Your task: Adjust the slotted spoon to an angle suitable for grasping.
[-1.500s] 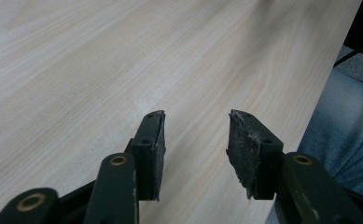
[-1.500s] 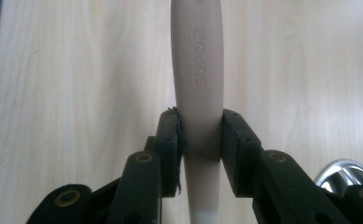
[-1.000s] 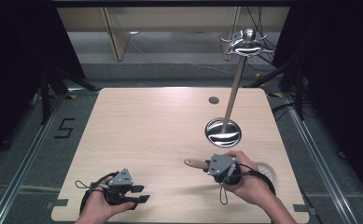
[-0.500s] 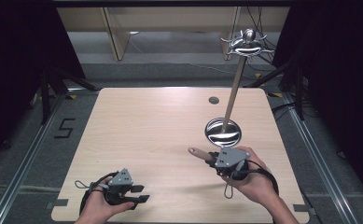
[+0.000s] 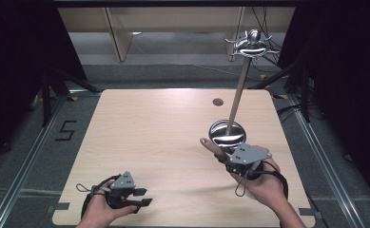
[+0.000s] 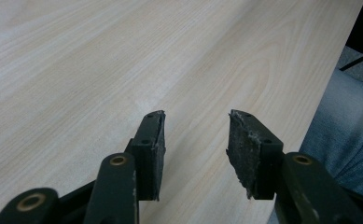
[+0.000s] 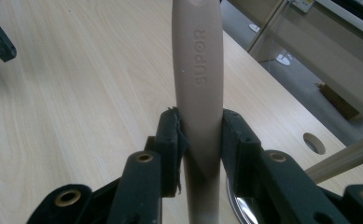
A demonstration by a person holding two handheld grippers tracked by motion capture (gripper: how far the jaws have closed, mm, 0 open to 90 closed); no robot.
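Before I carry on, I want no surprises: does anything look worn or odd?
The left gripper pads are frayed and chipped at the edges. The right gripper pad is torn beside the beige SUPOR handle.

Your high view looks forward and down from above your side of the table (image 5: pixel 163 137) — whole top in frame, floor beyond. Your left gripper view sits close over the bare wood (image 6: pixel 100 60), facing along its jaws toward the table's edge. Your right gripper view looks along the beige handle (image 7: pixel 198 70) across the top; the round hole (image 7: pixel 313 143) appears here and from above (image 5: pixel 218 101).
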